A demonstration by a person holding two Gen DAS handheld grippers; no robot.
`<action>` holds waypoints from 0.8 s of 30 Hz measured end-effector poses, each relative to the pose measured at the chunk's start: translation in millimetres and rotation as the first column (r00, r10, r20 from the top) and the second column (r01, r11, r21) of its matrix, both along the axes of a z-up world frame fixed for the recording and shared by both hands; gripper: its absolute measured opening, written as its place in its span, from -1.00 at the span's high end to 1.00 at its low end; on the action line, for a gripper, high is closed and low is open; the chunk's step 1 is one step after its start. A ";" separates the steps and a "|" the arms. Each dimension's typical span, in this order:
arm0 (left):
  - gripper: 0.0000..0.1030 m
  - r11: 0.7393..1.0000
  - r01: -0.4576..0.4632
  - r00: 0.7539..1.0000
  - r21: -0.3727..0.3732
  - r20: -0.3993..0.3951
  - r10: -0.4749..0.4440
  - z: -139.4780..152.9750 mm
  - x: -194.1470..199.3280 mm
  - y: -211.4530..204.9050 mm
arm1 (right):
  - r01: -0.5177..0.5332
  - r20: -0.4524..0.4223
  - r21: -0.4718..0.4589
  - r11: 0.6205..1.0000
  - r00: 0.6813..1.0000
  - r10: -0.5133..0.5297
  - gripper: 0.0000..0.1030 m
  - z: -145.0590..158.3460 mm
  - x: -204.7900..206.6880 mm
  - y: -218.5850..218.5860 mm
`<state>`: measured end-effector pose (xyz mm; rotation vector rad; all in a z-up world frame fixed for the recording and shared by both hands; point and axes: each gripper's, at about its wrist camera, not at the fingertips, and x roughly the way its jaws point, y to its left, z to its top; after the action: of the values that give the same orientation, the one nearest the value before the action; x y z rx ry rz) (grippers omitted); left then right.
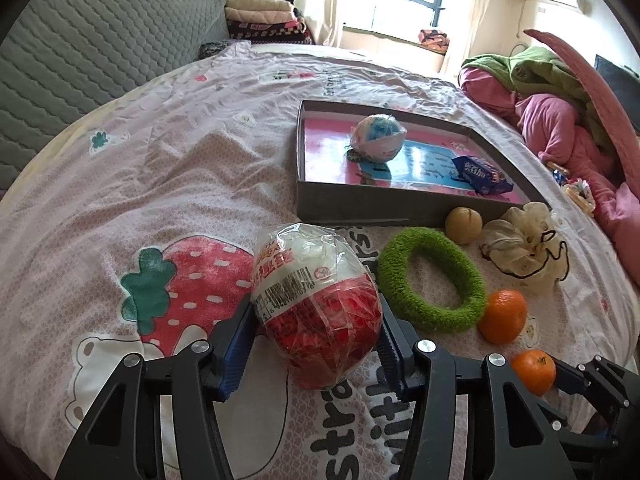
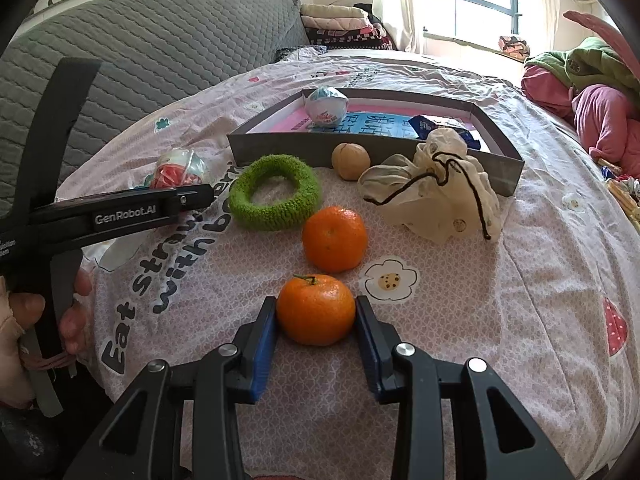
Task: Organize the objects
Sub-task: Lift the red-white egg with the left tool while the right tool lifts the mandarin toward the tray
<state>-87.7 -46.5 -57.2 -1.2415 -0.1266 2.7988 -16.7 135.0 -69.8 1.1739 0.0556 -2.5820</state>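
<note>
Clamping: left tool (image 1: pixel 316 346) on crinkly red-white wrapped egg (image 1: pixel 316 304) | right tool (image 2: pixel 316 334) on orange mandarin (image 2: pixel 316 309)

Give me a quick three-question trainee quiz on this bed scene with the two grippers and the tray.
1. True or false: the left gripper is closed around the red-and-white wrapped toy egg.
2. What sits between the right gripper fingers: A) the walnut, B) the near tangerine, C) the green fuzzy ring?
3. Fill in: the blue-and-white toy egg and the blue snack packet lie inside the ____.

Key: 1 true; 2 B; 3 grey cardboard tray.
</note>
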 end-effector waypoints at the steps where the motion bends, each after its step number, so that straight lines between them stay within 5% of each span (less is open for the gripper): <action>1: -0.11 1.000 0.003 1.000 -0.001 -0.005 -0.003 2.2 1.7 0.7 | 0.002 -0.003 -0.002 1.000 1.000 -0.002 0.26 0.9 0.5 0.9; 24: -0.11 0.994 0.102 0.992 -0.046 -0.068 -0.105 27.3 38.5 35.8 | 0.066 -0.094 -0.014 0.998 0.993 -0.067 0.27 31.4 5.4 20.6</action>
<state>-49.2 -10.8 -29.9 -1.1216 0.0020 2.7654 -11.3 155.6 -38.4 1.0670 0.0235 -2.6915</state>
